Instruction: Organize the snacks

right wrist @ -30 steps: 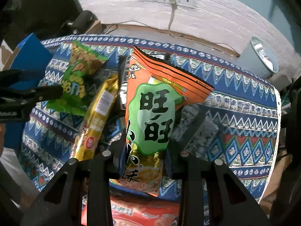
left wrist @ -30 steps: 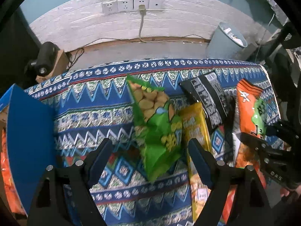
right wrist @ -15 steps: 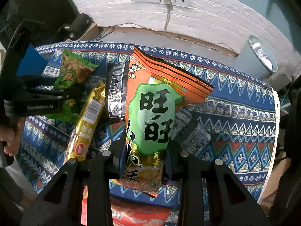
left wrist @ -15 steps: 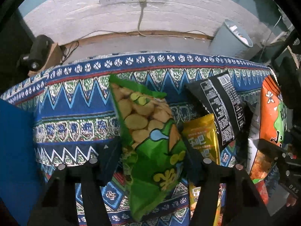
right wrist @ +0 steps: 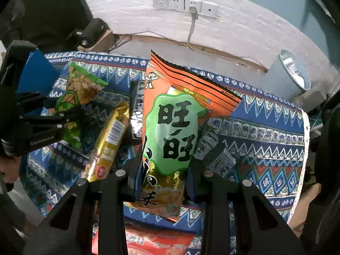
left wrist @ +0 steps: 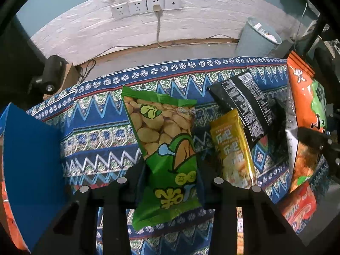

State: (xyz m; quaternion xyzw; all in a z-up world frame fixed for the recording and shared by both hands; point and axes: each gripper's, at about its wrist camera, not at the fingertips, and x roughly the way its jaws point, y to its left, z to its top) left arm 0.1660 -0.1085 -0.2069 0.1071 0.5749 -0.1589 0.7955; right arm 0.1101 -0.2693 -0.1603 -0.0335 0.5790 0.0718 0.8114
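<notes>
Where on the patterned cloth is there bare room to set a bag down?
Free: the cloth between the blue box and the green bag, and the stretch right of the orange bag toward the white edge. Crowded: the middle, where the yellow pack and black pack overlap.

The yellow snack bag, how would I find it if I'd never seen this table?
Look at the blue zigzag tablecloth. In the middle lie packets side by side: the green bean bag, then the black packet. The yellow snack bag lies between them, long, narrow and shiny gold, its top tucked under the black one.
</notes>
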